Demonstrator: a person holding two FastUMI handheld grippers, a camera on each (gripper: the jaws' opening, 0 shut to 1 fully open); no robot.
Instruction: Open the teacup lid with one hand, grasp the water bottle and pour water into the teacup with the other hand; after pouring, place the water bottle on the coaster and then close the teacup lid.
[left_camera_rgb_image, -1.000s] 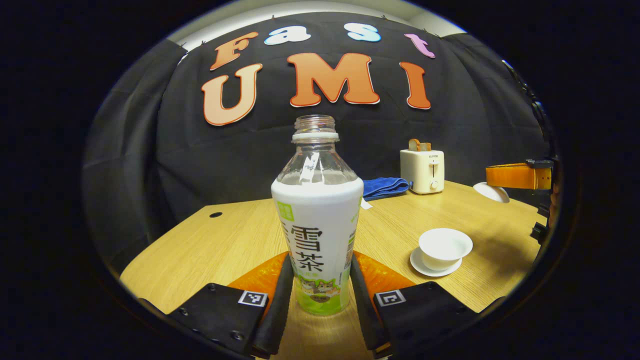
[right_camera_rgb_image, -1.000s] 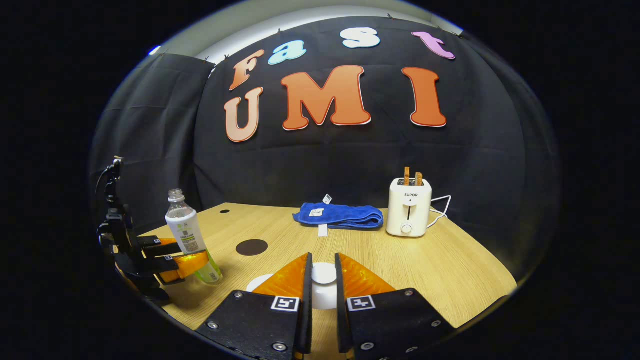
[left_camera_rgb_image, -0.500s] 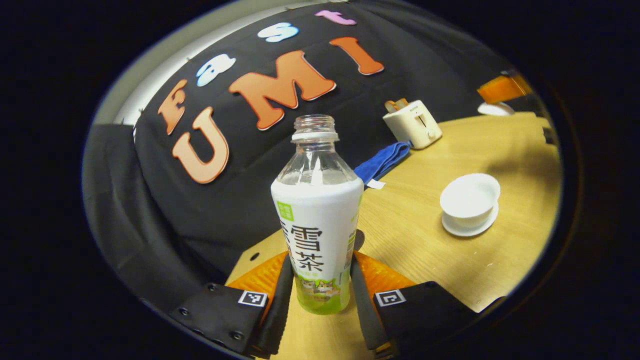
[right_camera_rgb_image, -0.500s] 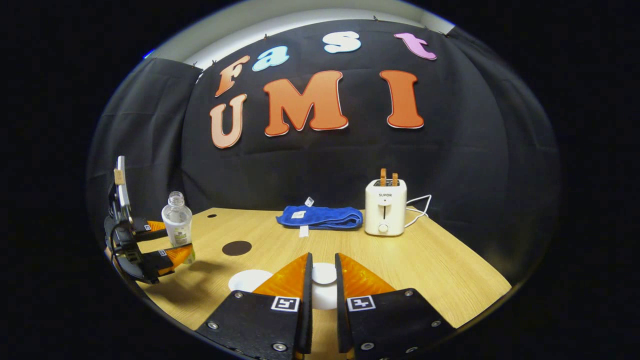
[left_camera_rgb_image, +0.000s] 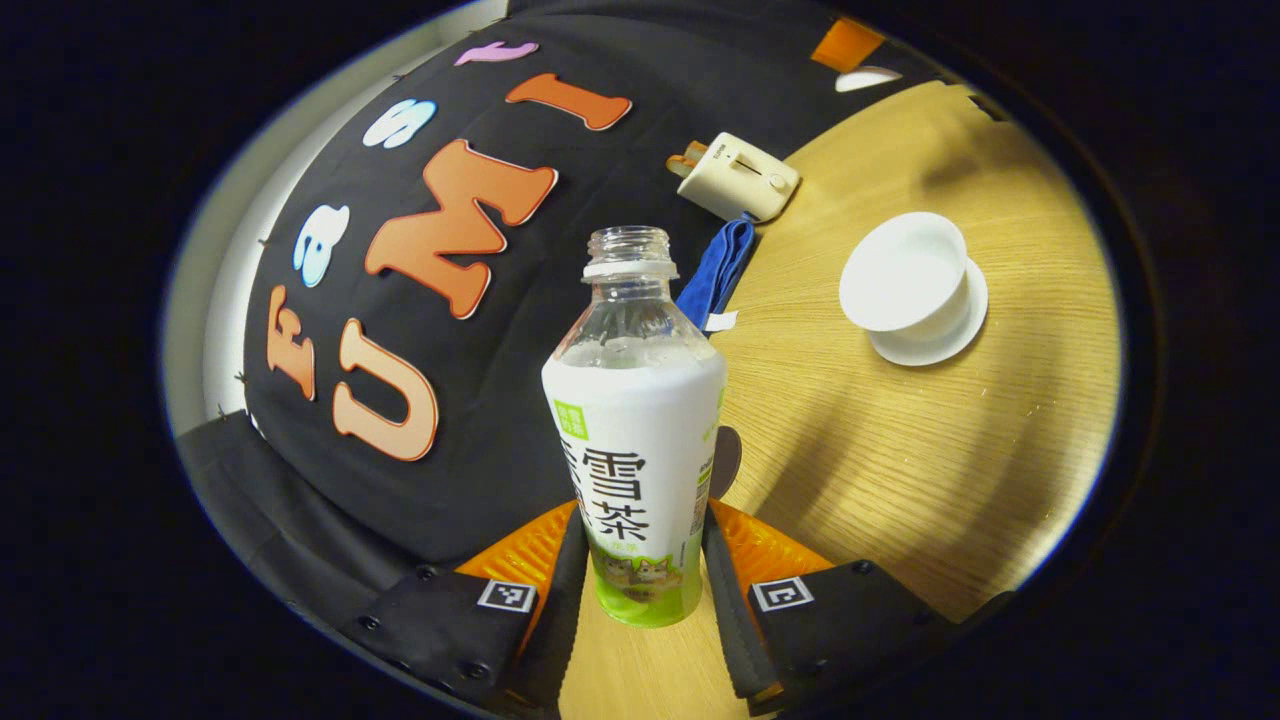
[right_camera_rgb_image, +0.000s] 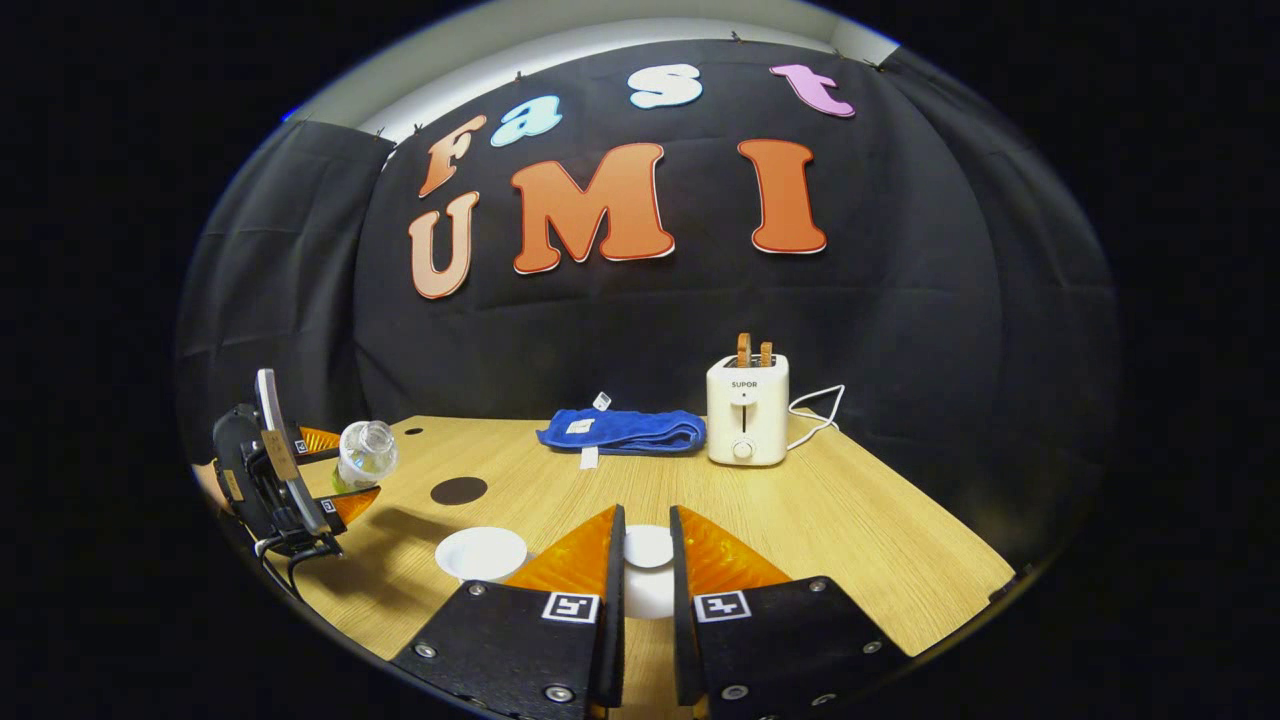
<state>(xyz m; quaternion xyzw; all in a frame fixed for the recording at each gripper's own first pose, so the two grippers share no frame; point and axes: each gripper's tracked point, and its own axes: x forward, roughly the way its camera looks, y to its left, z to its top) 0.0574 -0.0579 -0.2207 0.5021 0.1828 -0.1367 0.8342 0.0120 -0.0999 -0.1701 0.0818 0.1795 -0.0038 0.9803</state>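
Holding the water bottle (left_camera_rgb_image: 636, 440) low on its labelled body, the left tool (left_camera_rgb_image: 640, 560) has one finger pressed on each side of it. Left gripper view: the bottle is uncapped, its clear neck toward the booth wall, and the whole scene stands tilted around it. Wooden surface (left_camera_rgb_image: 900, 470) to the right. Open teacup (left_camera_rgb_image: 905, 272), white, seated on its white saucer (left_camera_rgb_image: 940, 330), well apart from the bottle. Blue folded towel (left_camera_rgb_image: 718, 270) and cream toaster (left_camera_rgb_image: 738, 178) farther back, the towel's end just beside the toaster. Small part of the dark round coaster (left_camera_rgb_image: 724, 460) at the bottle's right edge. Far off at the top, the other tool's finger with a white lid beside it, too small to tell more.

Right gripper view: right tool (right_camera_rgb_image: 645, 560) clamped on the knob of the white teacup lid (right_camera_rgb_image: 648, 570), a finger on either side. Teacup (right_camera_rgb_image: 481, 552) just to the left of it on the surface (right_camera_rgb_image: 850, 540). Coaster (right_camera_rgb_image: 459, 490), dark, round, bare, between the teacup and the left tool (right_camera_rgb_image: 335, 470). That tool, at the left edge, carries the bottle (right_camera_rgb_image: 364, 455) leaning over with its mouth toward the cup. Towel (right_camera_rgb_image: 620, 430) and toaster (right_camera_rgb_image: 747, 410), two slices up in its slots, stand at the back; a white cord trails right from the toaster.
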